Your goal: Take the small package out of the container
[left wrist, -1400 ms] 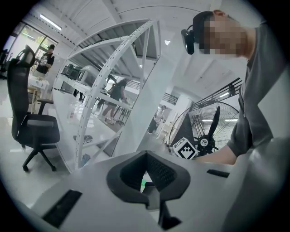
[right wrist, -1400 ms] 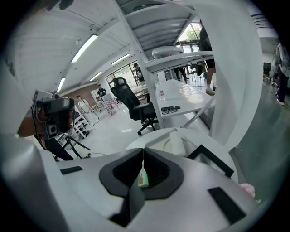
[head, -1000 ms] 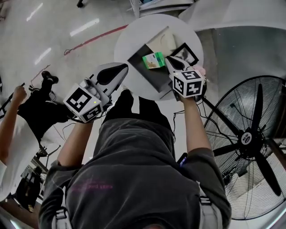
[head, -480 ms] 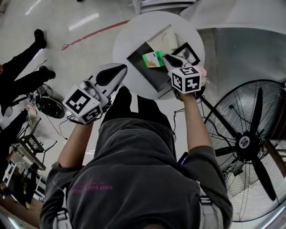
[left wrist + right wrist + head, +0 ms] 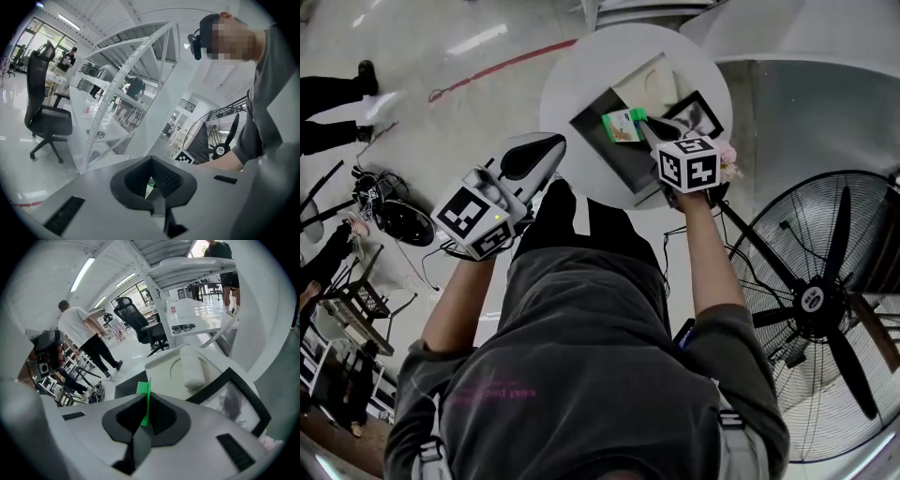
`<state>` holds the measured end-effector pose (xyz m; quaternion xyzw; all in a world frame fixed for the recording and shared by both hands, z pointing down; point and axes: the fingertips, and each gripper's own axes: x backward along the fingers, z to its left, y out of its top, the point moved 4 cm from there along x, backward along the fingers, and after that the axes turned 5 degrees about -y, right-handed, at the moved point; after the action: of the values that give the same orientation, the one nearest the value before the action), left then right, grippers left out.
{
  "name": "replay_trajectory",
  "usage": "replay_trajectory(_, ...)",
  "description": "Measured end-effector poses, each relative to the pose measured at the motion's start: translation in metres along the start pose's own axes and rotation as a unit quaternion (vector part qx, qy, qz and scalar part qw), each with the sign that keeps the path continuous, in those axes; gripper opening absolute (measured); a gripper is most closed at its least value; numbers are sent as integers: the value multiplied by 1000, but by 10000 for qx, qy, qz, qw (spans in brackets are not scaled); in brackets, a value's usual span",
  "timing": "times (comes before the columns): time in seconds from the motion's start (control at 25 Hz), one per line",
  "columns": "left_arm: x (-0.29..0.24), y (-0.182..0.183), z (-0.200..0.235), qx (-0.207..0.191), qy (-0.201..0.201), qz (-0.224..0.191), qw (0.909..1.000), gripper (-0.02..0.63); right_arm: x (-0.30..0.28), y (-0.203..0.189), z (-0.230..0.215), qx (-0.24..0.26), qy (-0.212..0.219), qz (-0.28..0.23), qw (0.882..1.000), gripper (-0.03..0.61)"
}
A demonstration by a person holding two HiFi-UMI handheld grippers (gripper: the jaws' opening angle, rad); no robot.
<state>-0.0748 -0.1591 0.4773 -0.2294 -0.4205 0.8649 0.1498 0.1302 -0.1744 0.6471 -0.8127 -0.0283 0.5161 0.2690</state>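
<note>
A small green package (image 5: 623, 125) is pinched edge-on in my right gripper (image 5: 652, 124), which is shut on it above the dark rectangular container (image 5: 609, 155) on the round white table (image 5: 572, 75). In the right gripper view the green package (image 5: 143, 399) stands upright between the jaws of my right gripper (image 5: 146, 416), with the dark container (image 5: 126, 383) beyond it. My left gripper (image 5: 546, 145) hangs off the table's near left edge, jaws together and holding nothing. In its own view the left gripper (image 5: 151, 180) points away across the room.
A white roll (image 5: 652, 84) lies on a pale sheet behind the container, and a black-framed picture (image 5: 698, 112) lies at the table's right. A big floor fan (image 5: 816, 300) stands to the right. People and gear (image 5: 384, 216) occupy the floor at left.
My right gripper and the green package have edged slightly farther over the table. The left gripper has held still. The people on the floor at left have shifted.
</note>
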Motion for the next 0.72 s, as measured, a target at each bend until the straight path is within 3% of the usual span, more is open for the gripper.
replay_trajectory(0.72,23,20,-20,-396,-257,-63,9989,15,45,14,24,-150,-145,-668,9975,25)
